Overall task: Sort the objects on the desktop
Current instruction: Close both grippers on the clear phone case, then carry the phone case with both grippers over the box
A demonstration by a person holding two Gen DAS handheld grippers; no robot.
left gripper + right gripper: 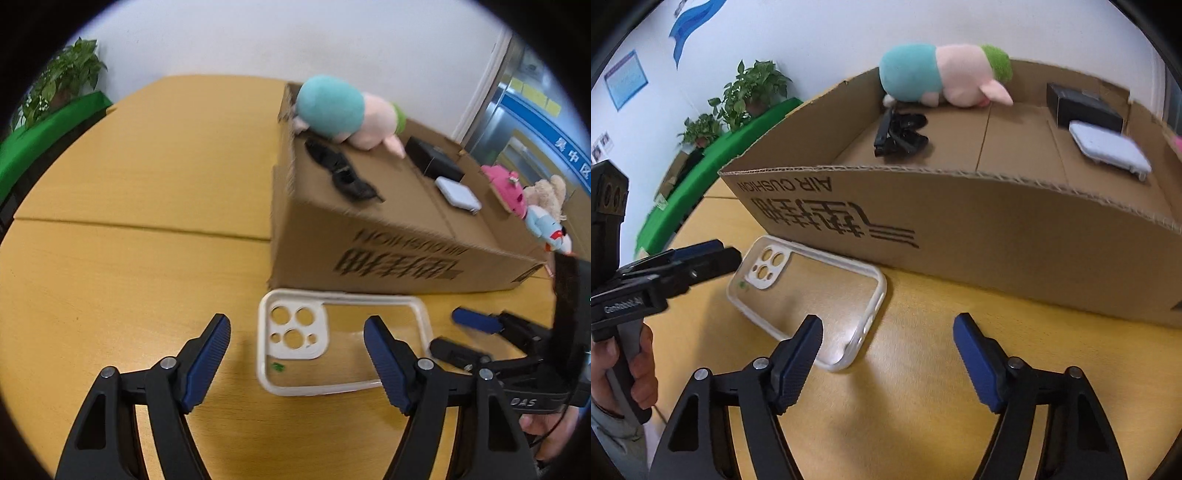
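A: Yellow wood underfoot: we log the table (110, 295) first, and both our grippers over it. Left gripper (297, 345) stands wide apart, nothing between its blue pads (208, 354). Right gripper (888, 347) likewise spread wide, holding nothing.

B: And the case?

A: We find the case (343, 347) flat on the table, clear back with a pale rim, camera cut-outs toward our left. In the left wrist view it lies between the left gripper's fingers, not touched as far as we can tell. In the right wrist view the right gripper's left finger overlaps its near corner; contact cannot be confirmed.

B: Next out?

A: We note the box (997, 236), open-topped cardboard, just beyond the case. Whether the case's far edge touches the box wall, we cannot tell.

B: Contents?

A: Inside we record a black clip-like item (899, 134) near the left end, and a plush (942, 75) in teal, pink and green lying at the back wall. Toward the right, a black carton (1082, 107) with a white pad (1108, 149) in front of it. More plush toys (532, 203) sit at the right end in the left wrist view.

B: Farthest?

A: Potted plants (753, 88) over a green cloth (713, 162) by the white wall.
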